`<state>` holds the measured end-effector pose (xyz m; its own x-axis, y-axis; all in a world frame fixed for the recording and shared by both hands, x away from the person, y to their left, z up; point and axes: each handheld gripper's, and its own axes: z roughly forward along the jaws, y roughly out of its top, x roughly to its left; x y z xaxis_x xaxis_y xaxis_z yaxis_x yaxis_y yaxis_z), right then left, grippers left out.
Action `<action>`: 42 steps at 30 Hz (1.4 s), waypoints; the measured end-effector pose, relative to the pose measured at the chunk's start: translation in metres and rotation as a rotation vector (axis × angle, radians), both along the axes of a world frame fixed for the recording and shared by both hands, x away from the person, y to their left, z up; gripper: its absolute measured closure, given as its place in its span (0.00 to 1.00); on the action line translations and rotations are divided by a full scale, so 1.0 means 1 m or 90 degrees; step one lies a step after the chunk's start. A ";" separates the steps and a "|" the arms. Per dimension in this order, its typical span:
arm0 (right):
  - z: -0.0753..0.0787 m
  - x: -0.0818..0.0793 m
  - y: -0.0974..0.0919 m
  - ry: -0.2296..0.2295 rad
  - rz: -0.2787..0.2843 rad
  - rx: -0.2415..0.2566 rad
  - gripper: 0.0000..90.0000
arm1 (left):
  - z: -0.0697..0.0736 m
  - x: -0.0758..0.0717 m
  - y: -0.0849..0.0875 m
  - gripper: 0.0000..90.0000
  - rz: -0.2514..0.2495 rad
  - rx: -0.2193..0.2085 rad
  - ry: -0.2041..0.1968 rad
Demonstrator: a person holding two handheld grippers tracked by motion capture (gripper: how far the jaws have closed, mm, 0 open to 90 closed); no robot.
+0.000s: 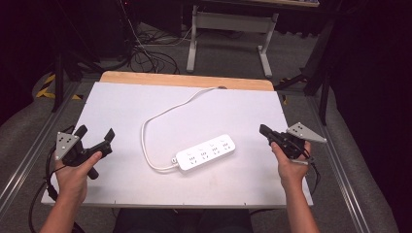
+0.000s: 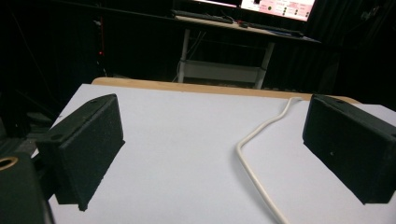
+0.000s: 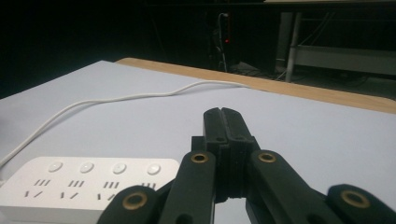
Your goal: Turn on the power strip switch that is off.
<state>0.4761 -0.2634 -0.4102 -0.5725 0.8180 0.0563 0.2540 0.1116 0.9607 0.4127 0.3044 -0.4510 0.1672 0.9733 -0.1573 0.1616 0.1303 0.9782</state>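
With the strip (image 1: 205, 152) lying mid-frame on the counter (image 1: 121, 111), the right gripper (image 1: 265, 130) is hovering clamped empty and should be spreading before approaching, while the left gripper (image 1: 95, 132) is waiting wide open.

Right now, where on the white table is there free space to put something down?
The white table is bare between the left gripper and the cord, and between the power strip and the right gripper. The far right part beyond the strip is bare too. The middle is crowded by strip and cord.
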 end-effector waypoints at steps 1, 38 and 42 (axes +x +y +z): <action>0.001 0.001 0.003 0.005 0.007 -0.005 1.00 | 0.000 0.000 0.000 0.07 0.001 -0.002 0.001; -0.051 0.044 0.126 0.151 0.161 -0.175 1.00 | 0.000 0.000 -0.003 0.03 -0.025 0.012 -0.001; -0.054 0.044 0.128 0.156 0.161 -0.186 1.00 | 0.000 -0.001 -0.001 0.03 -0.023 0.006 -0.001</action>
<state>0.5202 -0.1355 -0.4644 -0.7545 0.6562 0.0026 0.3995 0.4562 0.7951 0.4118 0.3034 -0.4510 0.2025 0.9680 -0.1480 0.1645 0.1153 0.9796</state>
